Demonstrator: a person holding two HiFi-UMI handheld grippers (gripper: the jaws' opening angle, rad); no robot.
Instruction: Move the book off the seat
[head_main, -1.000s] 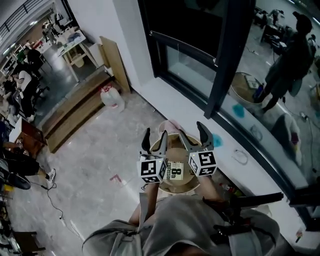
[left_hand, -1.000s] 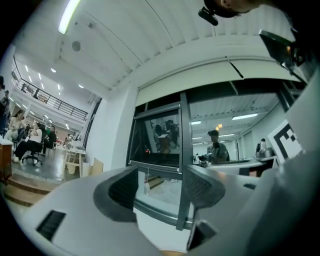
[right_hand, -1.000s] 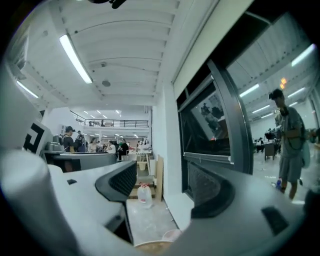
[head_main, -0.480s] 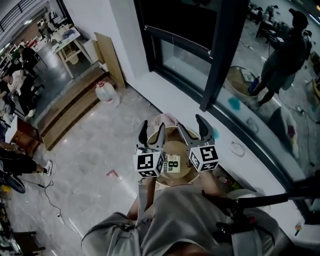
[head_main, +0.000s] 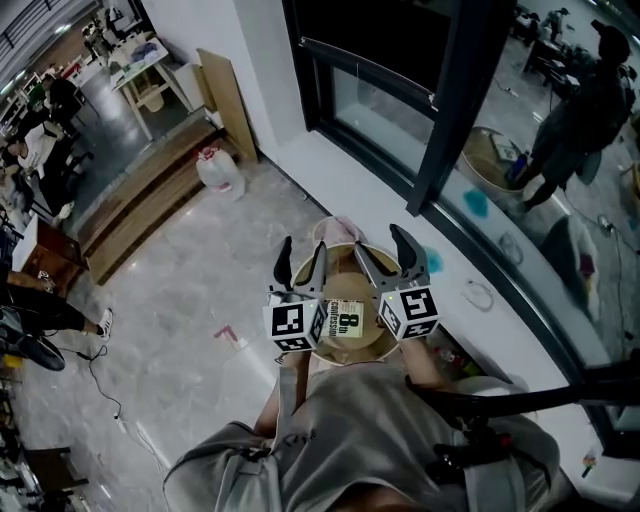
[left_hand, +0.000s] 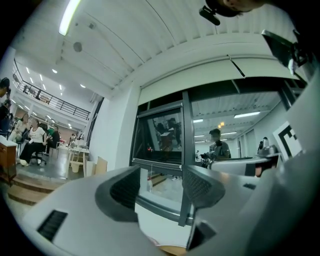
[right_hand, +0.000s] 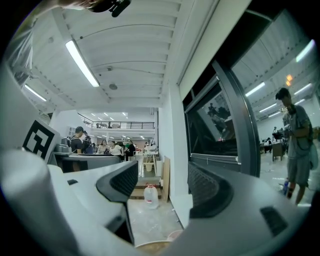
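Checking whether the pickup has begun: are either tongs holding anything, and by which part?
Nothing is held. Left tongs and right tongs both stand open and empty; the book lies on the seat.

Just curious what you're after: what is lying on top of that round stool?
A book lies on the stool. The left gripper and right gripper, both open, hang above and cover the book's side edges and parts of the stool's top.

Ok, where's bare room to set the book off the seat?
Free: grey marble floor left of the round wooden seat, out to the wooden steps; white window ledge beyond the seat. Crowded: ledge further right, with a teal patch and cable loop.
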